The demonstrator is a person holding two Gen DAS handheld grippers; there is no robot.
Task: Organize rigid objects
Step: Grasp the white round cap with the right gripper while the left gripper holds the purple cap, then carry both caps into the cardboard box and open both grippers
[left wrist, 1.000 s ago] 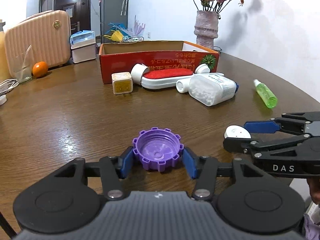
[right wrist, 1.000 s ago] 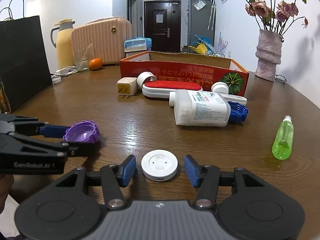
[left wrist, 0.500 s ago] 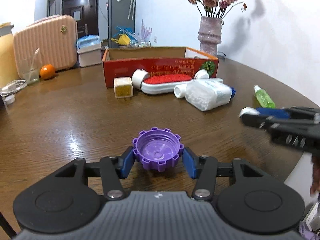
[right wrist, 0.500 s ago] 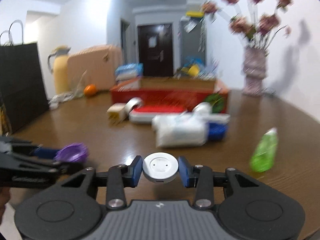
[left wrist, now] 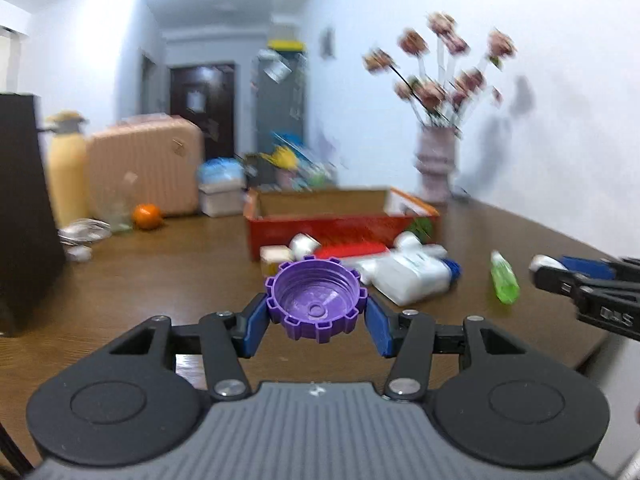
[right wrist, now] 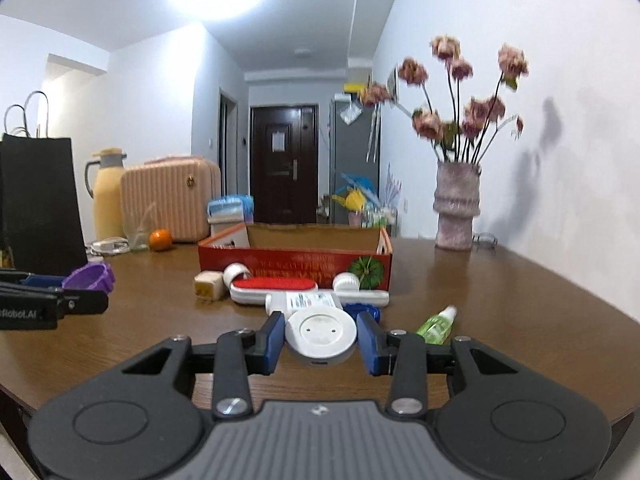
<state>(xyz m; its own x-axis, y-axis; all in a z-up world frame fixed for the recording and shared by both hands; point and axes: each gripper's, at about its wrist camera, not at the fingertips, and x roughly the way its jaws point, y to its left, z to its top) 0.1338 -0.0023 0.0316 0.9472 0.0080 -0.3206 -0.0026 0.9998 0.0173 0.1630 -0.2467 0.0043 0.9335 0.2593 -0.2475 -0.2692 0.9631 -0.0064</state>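
Carrying step: left gripper [left wrist: 316,322] fingers clamp the purple cap [left wrist: 316,304], right gripper [right wrist: 321,340] fingers pinch the white disc [right wrist: 321,332] (both apparently lifted). Next, release them into the far red box [right wrist: 296,258].

Both pieces lifted off the table

The right gripper [right wrist: 321,339] closed on the white disc [right wrist: 321,335]; the left gripper [left wrist: 316,317] raised the purple cap [left wrist: 316,299].

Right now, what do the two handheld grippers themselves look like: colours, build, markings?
Both match: the left gripper and the right gripper each have a grey ribbed body, two round black discs, black linkage arms with silver screws, and blue finger pads. White lettering marks the outer side of each, partly cut off. No cables or sleeves show.
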